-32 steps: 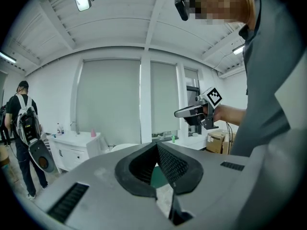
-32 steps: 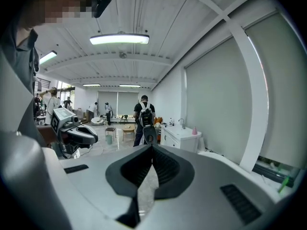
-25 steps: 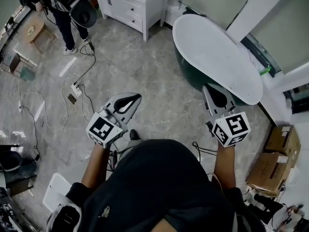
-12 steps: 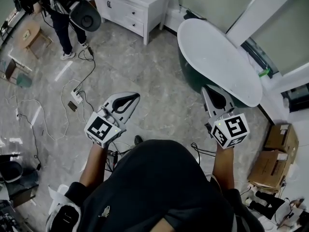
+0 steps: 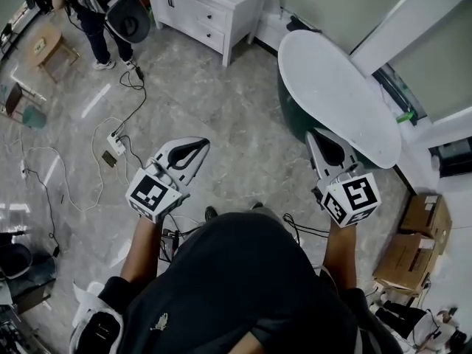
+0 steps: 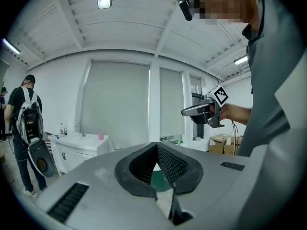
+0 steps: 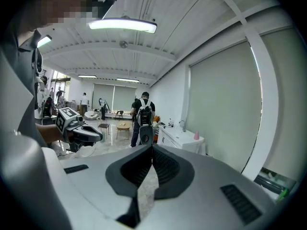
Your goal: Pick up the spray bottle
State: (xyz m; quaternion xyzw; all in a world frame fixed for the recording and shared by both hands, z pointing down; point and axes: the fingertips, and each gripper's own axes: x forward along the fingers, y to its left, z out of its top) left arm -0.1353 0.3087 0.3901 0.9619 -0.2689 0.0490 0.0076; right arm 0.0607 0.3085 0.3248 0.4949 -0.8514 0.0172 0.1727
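Beyond the right gripper (image 7: 152, 147) stands a faucet (image 7: 183, 125) (head view lacks it).

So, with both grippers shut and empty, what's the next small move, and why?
Probably step toward the ledge beyond the white tub, where a small green object sits, possibly the spray bottle, though too small to tell. The left gripper and right gripper are shut, empty and far from it.

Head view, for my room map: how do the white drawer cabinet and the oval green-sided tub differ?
The white drawer cabinet is boxy; the oval green-sided tub is rounded. The cabinet is white throughout; the tub's sides are dark green. Both have white tops and stand on the grey floor.
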